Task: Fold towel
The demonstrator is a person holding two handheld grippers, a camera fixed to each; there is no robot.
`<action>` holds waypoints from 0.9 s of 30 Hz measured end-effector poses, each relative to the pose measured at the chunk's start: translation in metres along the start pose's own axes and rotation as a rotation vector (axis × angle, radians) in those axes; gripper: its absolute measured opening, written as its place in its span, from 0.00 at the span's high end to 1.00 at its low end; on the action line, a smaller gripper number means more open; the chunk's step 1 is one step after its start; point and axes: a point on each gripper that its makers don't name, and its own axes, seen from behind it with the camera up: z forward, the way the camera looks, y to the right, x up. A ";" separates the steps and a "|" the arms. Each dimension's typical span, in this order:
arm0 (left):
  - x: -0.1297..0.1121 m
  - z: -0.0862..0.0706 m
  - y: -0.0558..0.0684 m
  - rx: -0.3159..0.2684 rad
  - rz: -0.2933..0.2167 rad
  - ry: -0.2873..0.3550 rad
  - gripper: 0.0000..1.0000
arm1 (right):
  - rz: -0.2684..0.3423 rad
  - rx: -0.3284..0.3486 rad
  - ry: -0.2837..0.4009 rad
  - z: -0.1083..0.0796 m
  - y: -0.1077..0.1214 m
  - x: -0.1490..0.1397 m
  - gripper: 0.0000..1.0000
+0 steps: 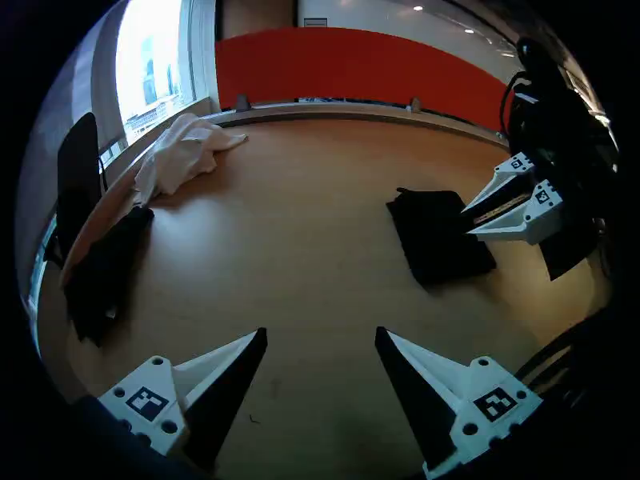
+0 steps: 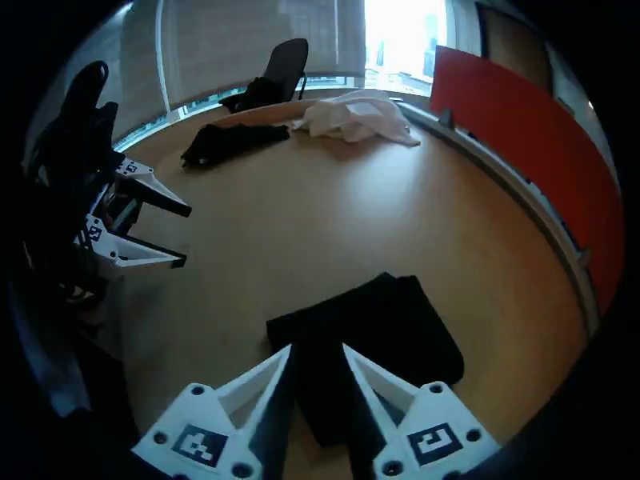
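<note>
A black towel (image 1: 440,236) lies folded into a flat rectangle on the wooden table (image 1: 304,240). My right gripper (image 2: 317,350) hovers over the black towel's (image 2: 376,328) near edge, its fingers a narrow gap apart and the cloth lying flat beneath them. From the left gripper view, the right gripper (image 1: 470,222) sits at the towel's right edge. My left gripper (image 1: 320,334) is wide open over bare table with nothing between its fingers; in the right gripper view the left gripper (image 2: 188,236) is off to the left, well away from the towel.
A crumpled white towel (image 1: 184,152) lies at the table's far edge by the window. Another black cloth (image 1: 104,264) drapes over the table's left edge, near a dark chair (image 1: 76,184). A red partition (image 1: 360,68) runs behind the table.
</note>
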 end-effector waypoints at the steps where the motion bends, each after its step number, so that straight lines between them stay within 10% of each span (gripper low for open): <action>1: 0.000 0.000 0.000 0.000 0.001 0.000 0.00 | 0.003 0.001 0.001 -0.001 0.000 0.000 0.50; 5: 0.000 -0.001 -0.001 0.004 0.002 -0.001 0.00 | 0.017 -0.009 0.000 -0.003 0.003 -0.002 0.22; 27: 0.004 -0.003 0.003 0.004 0.001 0.005 0.00 | 0.071 -0.072 -0.034 -0.018 0.013 -0.042 0.22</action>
